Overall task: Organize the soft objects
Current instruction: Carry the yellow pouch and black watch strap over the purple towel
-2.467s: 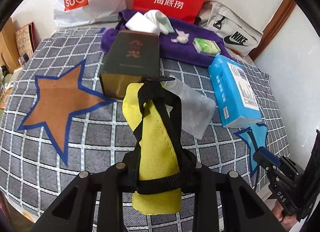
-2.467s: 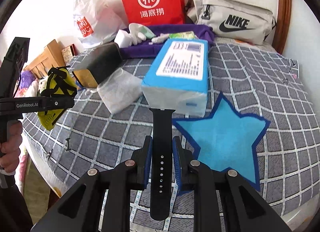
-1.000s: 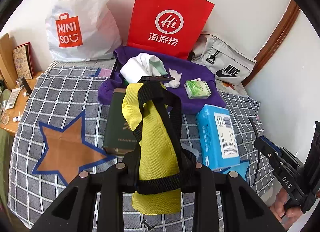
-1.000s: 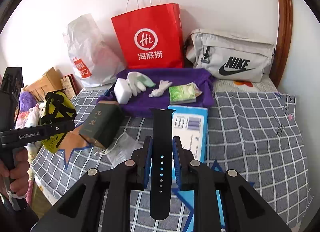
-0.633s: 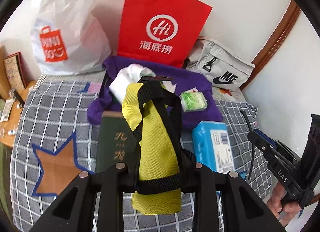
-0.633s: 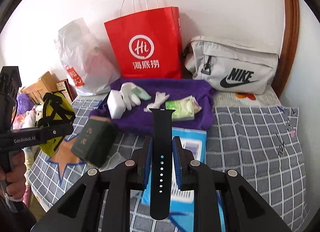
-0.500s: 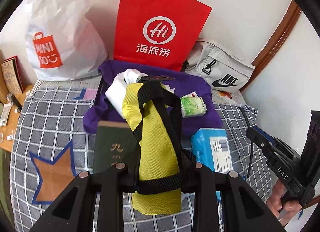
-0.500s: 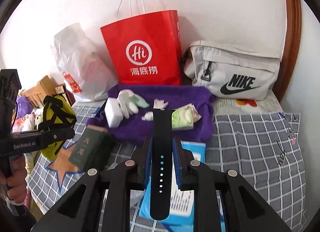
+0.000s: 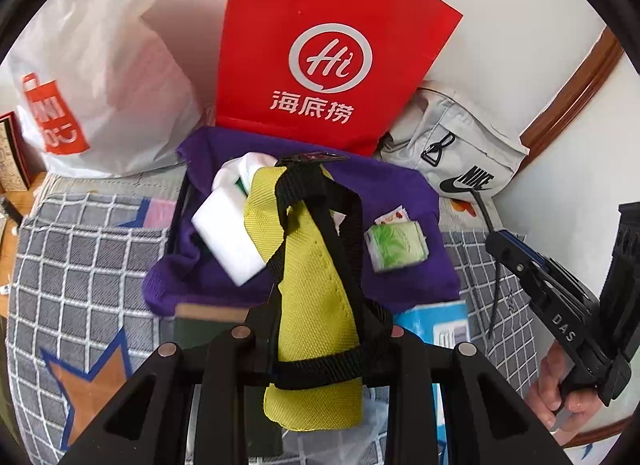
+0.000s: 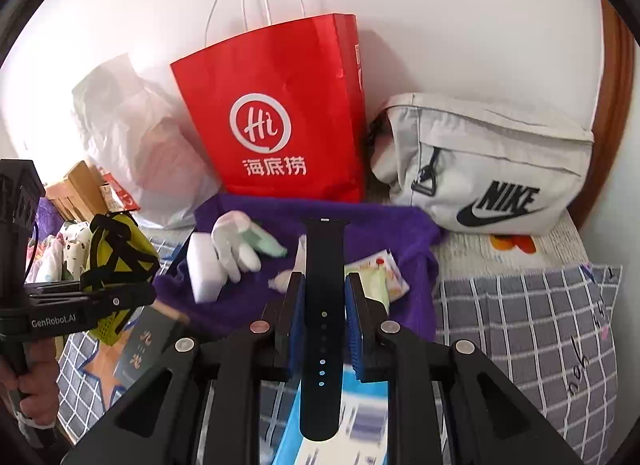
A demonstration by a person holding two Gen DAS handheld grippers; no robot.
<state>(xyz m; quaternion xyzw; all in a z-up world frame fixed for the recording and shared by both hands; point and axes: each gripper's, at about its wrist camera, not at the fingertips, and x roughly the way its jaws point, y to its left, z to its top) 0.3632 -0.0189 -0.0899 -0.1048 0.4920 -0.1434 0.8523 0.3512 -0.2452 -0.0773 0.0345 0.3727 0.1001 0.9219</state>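
Left wrist view: the left gripper is clamped on a yellow pouch with black straps, which stands up between the jaws above the near edge of the purple towel. In the right wrist view, the right gripper is clamped on a black watch strap, its free end over the same towel. On the towel lie a white sponge, a white glove and a green packet; a red bag stands at its far edge.

Risks, as judged:
- The strap is held edgewise by its narrow sides; a tilt may let it slide out short of the towel.
- The loose pouch straps may snag the sponge.
- Both grippers sit near each other; converging on the towel may cause contact.
- Overreach may tip the red bag.
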